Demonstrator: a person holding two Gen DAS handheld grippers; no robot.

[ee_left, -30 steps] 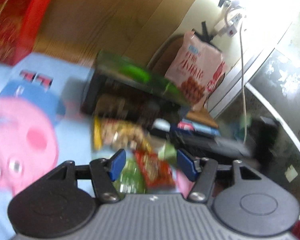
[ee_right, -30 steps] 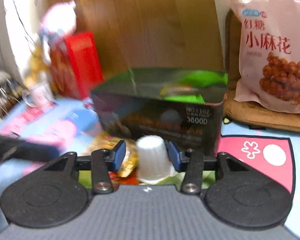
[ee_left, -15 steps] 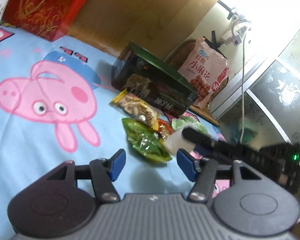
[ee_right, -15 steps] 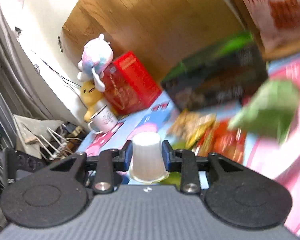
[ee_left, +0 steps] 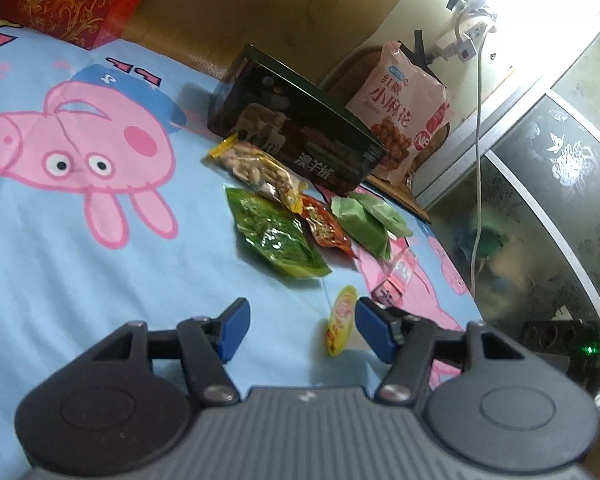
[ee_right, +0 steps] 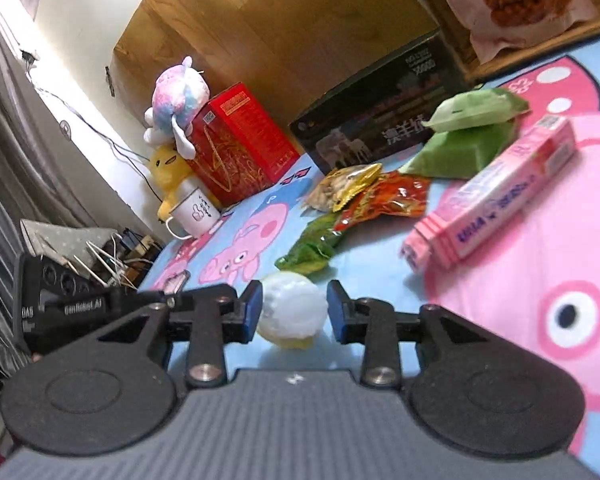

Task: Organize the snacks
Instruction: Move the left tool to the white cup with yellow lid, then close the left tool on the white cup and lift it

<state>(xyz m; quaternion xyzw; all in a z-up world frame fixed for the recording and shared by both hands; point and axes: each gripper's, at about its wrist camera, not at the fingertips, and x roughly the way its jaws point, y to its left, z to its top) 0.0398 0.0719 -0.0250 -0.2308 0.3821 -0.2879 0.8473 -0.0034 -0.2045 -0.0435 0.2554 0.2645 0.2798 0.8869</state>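
While the right gripper (ee_right: 294, 309) hung low over the blue cartoon-pig sheet (ee_right: 372, 256), its jaws had just been opening, and a white jelly cup (ee_right: 292, 309) lay on its side between the blue pads (ee_right: 253, 307). A gap showed on both sides of the cup, so the pads were not pressing it. The same cup showed in the left wrist view as a yellow-lidded shape (ee_left: 340, 320) resting on the sheet just ahead of the left gripper (ee_left: 298, 330), close to that gripper's right-hand pad (ee_left: 370, 330). The left gripper's fingers were spread with nothing pinched between them.

Beyond the cup lay a green packet (ee_left: 274, 236), then a red packet (ee_left: 324, 228) and a yellow-edged bag of nuts (ee_left: 256, 170), the 3 overlapping at their edges. To their right sat 2 stacked pale green packs (ee_right: 472, 128) and a long pink box (ee_right: 496, 196) lying flat on the sheet. A dark rectangular box (ee_left: 296, 136) stood behind the packets, near a wooden headboard (ee_right: 280, 24). A large pink snack bag (ee_left: 400, 112) leaned upright farther back. At the far left a red gift box (ee_right: 240, 144), 2 plush toys (ee_right: 176, 120) and a white mug (ee_right: 194, 212) stood together.
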